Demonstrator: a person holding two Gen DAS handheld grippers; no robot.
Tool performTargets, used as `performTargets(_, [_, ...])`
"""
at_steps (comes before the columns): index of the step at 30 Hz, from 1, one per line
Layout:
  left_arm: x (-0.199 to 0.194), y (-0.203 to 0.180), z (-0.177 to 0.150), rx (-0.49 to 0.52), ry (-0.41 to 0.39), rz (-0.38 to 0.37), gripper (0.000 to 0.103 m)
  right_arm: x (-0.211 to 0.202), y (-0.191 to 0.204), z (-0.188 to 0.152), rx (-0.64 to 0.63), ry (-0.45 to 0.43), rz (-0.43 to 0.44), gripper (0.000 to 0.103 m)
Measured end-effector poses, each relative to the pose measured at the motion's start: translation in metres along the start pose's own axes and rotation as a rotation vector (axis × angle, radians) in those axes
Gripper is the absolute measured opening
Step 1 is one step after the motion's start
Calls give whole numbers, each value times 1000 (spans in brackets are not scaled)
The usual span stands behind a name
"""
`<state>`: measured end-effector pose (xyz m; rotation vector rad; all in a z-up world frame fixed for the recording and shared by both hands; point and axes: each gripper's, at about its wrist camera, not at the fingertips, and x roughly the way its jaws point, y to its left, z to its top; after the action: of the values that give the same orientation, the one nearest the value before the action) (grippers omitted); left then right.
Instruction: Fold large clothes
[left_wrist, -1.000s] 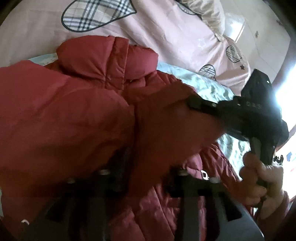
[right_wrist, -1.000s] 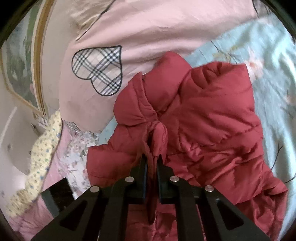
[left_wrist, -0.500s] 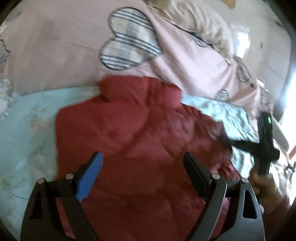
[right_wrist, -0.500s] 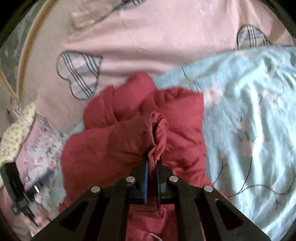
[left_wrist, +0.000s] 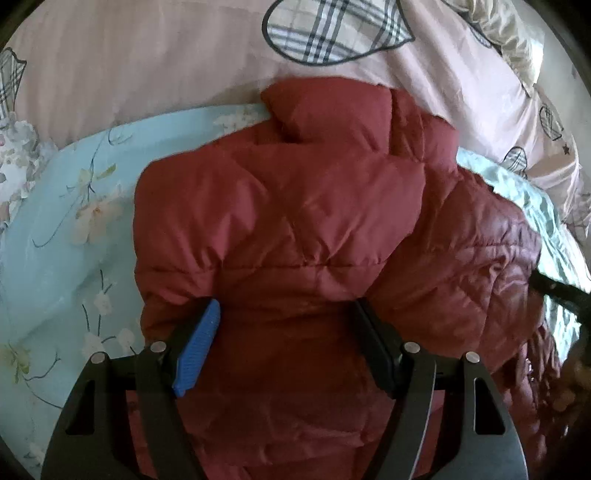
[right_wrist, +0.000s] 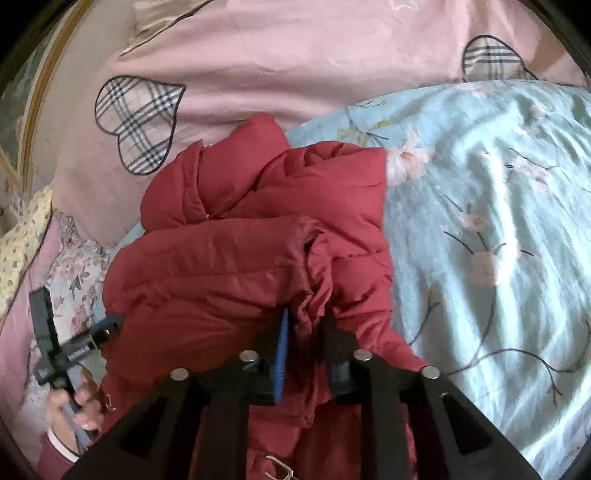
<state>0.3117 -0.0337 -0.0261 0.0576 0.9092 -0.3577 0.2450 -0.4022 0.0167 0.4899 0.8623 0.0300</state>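
A red puffer jacket (left_wrist: 295, 229) lies bunched on a light blue floral quilt (left_wrist: 66, 229), collar toward a pink duvet. My left gripper (left_wrist: 286, 332) hovers over the jacket's back, jaws wide and closing, puffy fabric bulging between them, and the blue pad (left_wrist: 199, 343) shows bare. In the right wrist view, my right gripper (right_wrist: 304, 339) has the folded-over sleeve cuff (right_wrist: 314, 258) hanging between its jaws, which are opening, with a gap at its blue pad (right_wrist: 280, 354). The left gripper (right_wrist: 107, 326) also appears there at the jacket's left edge, held by a hand (right_wrist: 79, 402).
The pink duvet (right_wrist: 295, 55) with plaid hearts (right_wrist: 140, 118) covers the far side of the bed. A floral pillow (right_wrist: 70, 266) and yellow cloth (right_wrist: 22, 240) lie to the left. The blue quilt (right_wrist: 498, 240) stretches wide to the right. A metal buckle (right_wrist: 277, 465) shows near the jacket's hem.
My left gripper let go of the sleeve, swung over the jacket's back and came closer. The right gripper carried the cuff across the jacket, and its jaws have parted.
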Motion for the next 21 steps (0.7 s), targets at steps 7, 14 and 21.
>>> performTargets(7, [2,-2,-4,7,2,23,74,-49,58,6,-183,-195,-61,47])
performTargets(14, [6,-4,-3,15,1,49,76,23,90,-4,-314,-35,-157,44])
performTargets(21, [-17,-7,-1,43,-9,111,64,54,56,-12,-250,16,-194,45])
